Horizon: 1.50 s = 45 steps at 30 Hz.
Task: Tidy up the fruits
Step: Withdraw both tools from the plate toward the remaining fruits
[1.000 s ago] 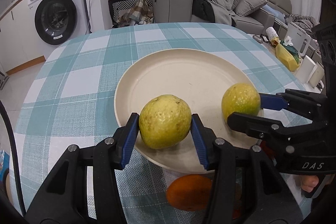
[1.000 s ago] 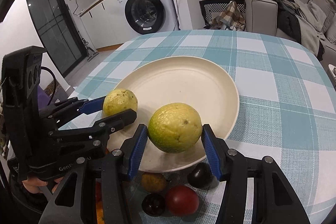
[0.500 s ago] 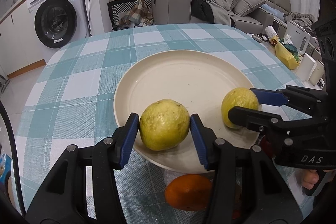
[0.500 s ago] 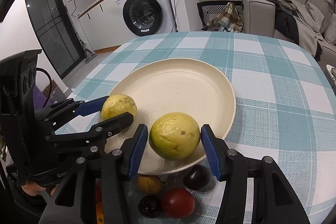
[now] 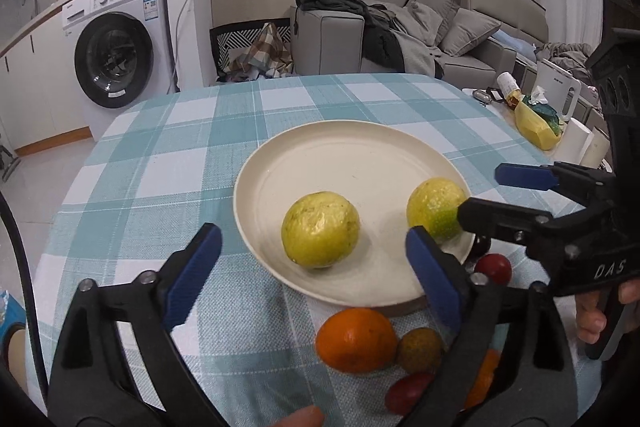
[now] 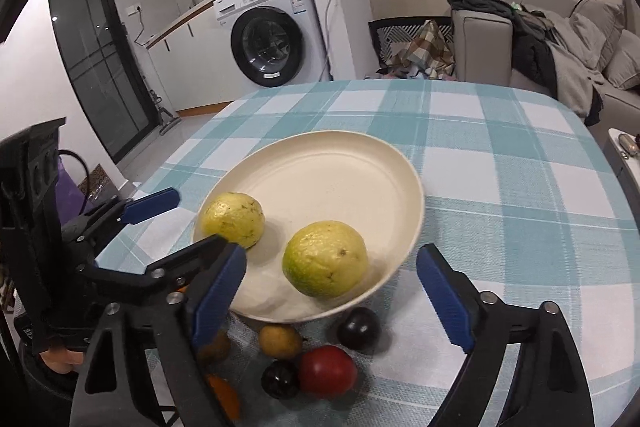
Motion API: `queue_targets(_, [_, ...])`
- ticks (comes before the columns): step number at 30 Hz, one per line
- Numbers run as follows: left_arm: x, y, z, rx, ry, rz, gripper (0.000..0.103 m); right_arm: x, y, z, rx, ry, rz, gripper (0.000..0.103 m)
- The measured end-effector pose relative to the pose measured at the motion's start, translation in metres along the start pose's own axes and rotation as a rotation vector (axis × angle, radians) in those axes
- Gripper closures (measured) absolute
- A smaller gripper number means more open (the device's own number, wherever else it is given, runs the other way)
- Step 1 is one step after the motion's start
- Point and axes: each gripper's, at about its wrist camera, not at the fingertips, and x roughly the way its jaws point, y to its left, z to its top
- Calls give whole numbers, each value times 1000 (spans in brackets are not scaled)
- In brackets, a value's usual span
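Two yellow-green fruits lie on the cream plate [image 5: 340, 155]: the left fruit [image 5: 320, 235] and the right fruit [image 5: 436, 209]. In the right wrist view they show as the left fruit [image 6: 232, 221] and the right fruit [image 6: 325, 258] on the plate [image 6: 340, 163]. My left gripper [image 5: 314, 281] is open and empty, just short of the left fruit. My right gripper [image 6: 332, 297] is open and empty, just short of the right fruit.
Small fruits lie on the checked tablecloth before the plate: an orange [image 5: 356, 339], a brown fruit [image 5: 418, 349], a red tomato [image 6: 327, 371], dark plums [image 6: 358, 327]. A yellow bag [image 5: 534, 125] and a kettle stand at the right. A washing machine [image 5: 116, 55] and a sofa stand beyond the table.
Both grippers have opened and let go of their yellow-green fruits, which now rest on the plate. Both grippers have drawn back a little.
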Motion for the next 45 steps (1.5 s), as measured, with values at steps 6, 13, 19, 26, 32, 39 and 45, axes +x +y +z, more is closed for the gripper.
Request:
queue_targets(6, [-25, 7, -2, -35, -38, -12, 1, -10, -11, -7, 31, -1, -3, 1])
queue_targets(13, [-51, 11, -9, -47, -75, -9, 1, -27, -6, -20, -11, -13, -8, 0])
queue_targets(19, [-58, 10, -16, -41, -70, -8, 1, -35, -2, -30, -26, -23, -6, 0])
queue_targets(26, [-58, 6, -21, -33, -63, 0, 1, -35, 5, -34, -69, -14, -35, 0])
queue_targets(32, [-56, 3, -22, -30, -62, -1, 1, -31, 6, -36, -82, 2, -37, 0])
queue_targets(39, [-52, 2, -23, -26, -45, -6, 1, -23, 5, -40, -88, 40, -43, 0])
queue_targets(45, [-48, 1, -24, -21, -28, -10, 1, -19, 1, -42, -83, 74, -57, 0])
